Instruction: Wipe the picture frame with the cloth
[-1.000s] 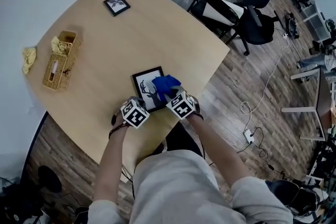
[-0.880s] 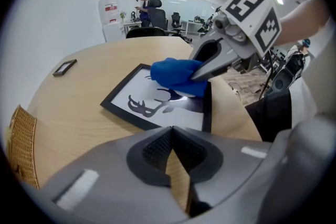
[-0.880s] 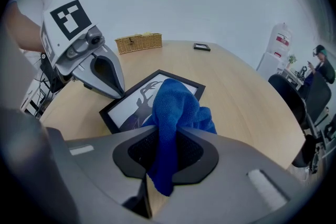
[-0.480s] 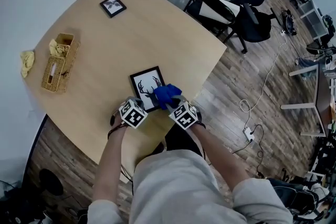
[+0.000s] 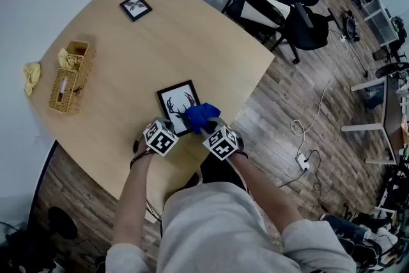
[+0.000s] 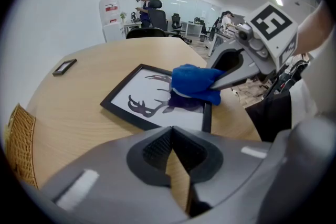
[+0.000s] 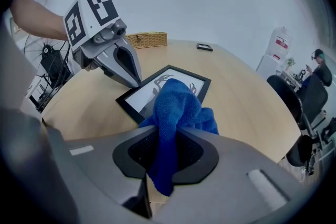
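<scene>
Nearest: right gripper (image 7: 163, 162) pinching a fold of blue cloth (image 7: 178, 105), bunched on the near right corner of the frame (image 5: 176, 102), flat by the table (image 5: 192, 41) edge. Left gripper (image 6: 172, 139) pressed together on nothing, tip just beside the frame's near edge.

Likely risks: frame skidding toward the edge under a hard stroke if unpinned; cloth pulling free.

Farther: basket (image 5: 67, 77), small frame (image 5: 135, 7). No readable writing, only square markers.

No legible text, label or number visible.
</scene>
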Demonstrator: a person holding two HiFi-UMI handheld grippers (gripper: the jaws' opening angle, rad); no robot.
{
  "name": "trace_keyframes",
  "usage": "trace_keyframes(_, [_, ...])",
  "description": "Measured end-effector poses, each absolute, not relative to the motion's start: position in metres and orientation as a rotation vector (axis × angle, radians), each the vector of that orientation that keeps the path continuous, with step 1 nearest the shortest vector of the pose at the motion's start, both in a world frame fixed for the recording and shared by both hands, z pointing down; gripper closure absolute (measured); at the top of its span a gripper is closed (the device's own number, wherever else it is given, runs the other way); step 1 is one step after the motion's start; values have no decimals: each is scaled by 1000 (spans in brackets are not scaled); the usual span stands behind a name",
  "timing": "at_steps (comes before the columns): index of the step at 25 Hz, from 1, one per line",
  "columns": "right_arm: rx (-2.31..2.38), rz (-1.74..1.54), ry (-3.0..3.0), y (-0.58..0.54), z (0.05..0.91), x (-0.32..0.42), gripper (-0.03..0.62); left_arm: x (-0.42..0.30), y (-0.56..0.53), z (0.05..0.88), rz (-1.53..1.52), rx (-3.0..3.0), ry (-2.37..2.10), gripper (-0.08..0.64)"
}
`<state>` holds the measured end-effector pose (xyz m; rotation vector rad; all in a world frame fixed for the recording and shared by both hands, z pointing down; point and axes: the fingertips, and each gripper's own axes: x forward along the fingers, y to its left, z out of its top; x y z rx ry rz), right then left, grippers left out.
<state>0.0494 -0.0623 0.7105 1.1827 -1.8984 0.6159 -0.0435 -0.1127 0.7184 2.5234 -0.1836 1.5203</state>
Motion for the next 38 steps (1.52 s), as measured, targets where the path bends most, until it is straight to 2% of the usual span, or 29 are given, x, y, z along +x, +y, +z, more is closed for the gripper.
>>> trace_keyframes(21, [1150,645,-1952,-67,710,3,535,-42,-110,715,1518,2533,-180,508])
trace_keyframes(38, [1102,640,-1960,-101,717,6,535,-40,-111,714,1452,2539,-166,508])
